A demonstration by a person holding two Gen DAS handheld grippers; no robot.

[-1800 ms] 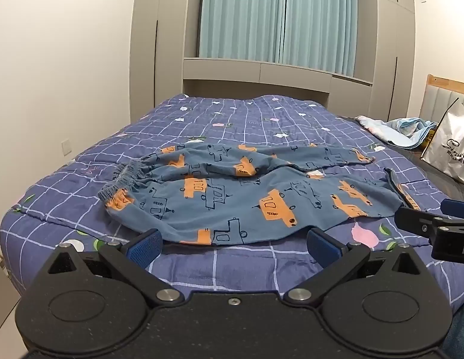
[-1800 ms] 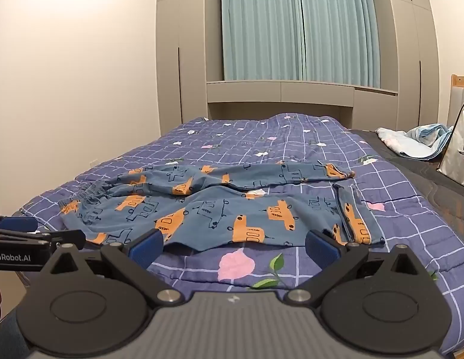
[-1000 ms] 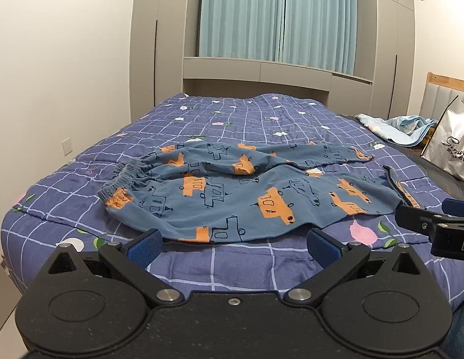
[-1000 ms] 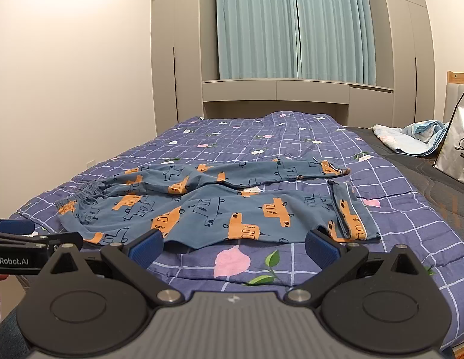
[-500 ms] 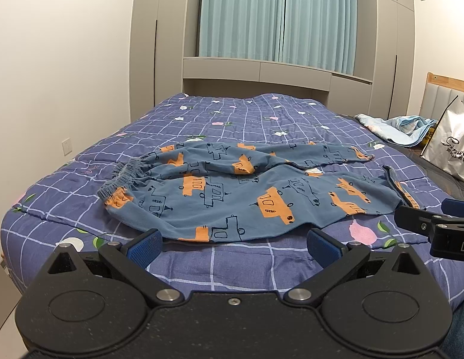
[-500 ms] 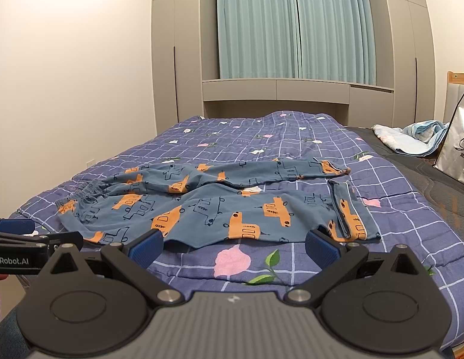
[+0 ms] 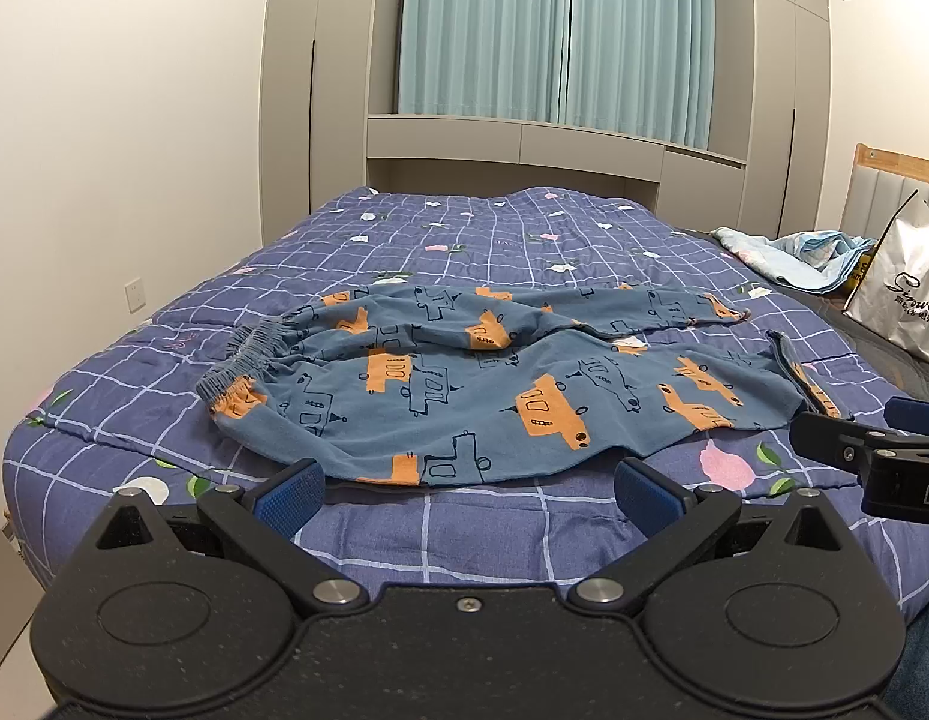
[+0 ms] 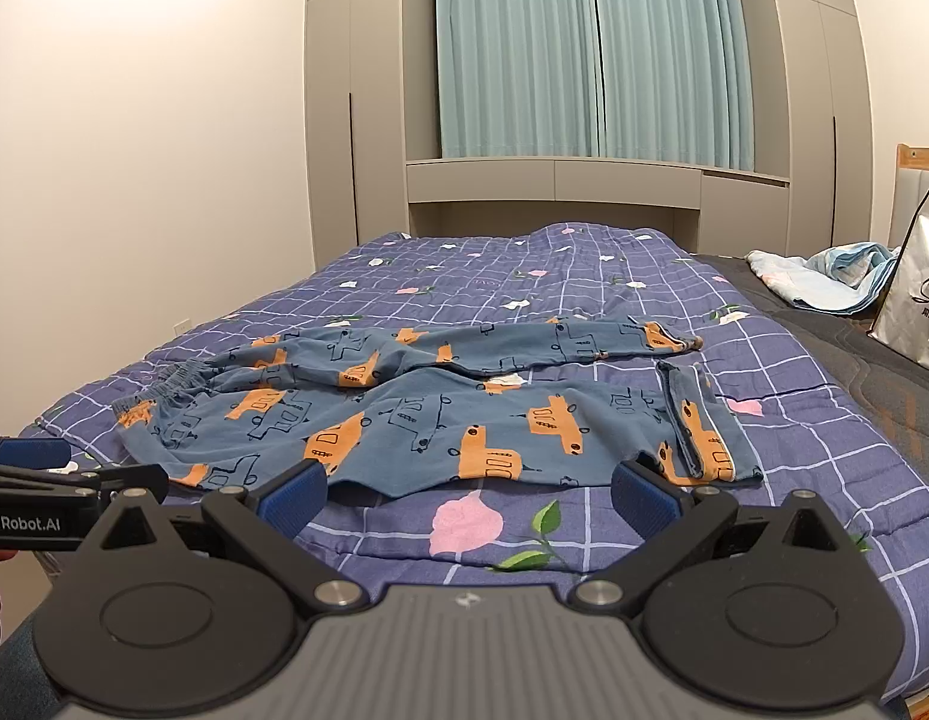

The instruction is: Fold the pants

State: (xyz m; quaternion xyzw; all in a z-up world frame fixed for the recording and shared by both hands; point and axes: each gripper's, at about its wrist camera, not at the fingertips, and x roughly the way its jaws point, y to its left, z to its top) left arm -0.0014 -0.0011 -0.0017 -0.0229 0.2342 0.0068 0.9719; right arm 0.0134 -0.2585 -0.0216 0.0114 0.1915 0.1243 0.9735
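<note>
Blue pants (image 7: pixel 494 384) (image 8: pixel 440 414) printed with orange cars lie spread across a purple checked bed (image 7: pixel 524 240) (image 8: pixel 524 276). The elastic waistband (image 7: pixel 248 360) points left and the two legs run right, the near cuff (image 8: pixel 701 426) folded back. My left gripper (image 7: pixel 467 495) hovers open just short of the pants' near edge, nothing between its blue pads. My right gripper (image 8: pixel 467 495) is open too, level with the near leg's hem. Each gripper shows at the edge of the other's view.
A crumpled light blue cloth (image 7: pixel 806 258) and a white shopping bag (image 7: pixel 902 294) sit at the far right of the bed. A white wall (image 7: pixel 134 150) runs along the left. Grey wardrobes and teal curtains (image 7: pixel 554 30) stand behind the bed.
Both grippers have stayed open and nearly still over the last second. The right view shifted slightly back and up since the oldest frame. The pants have not moved.
</note>
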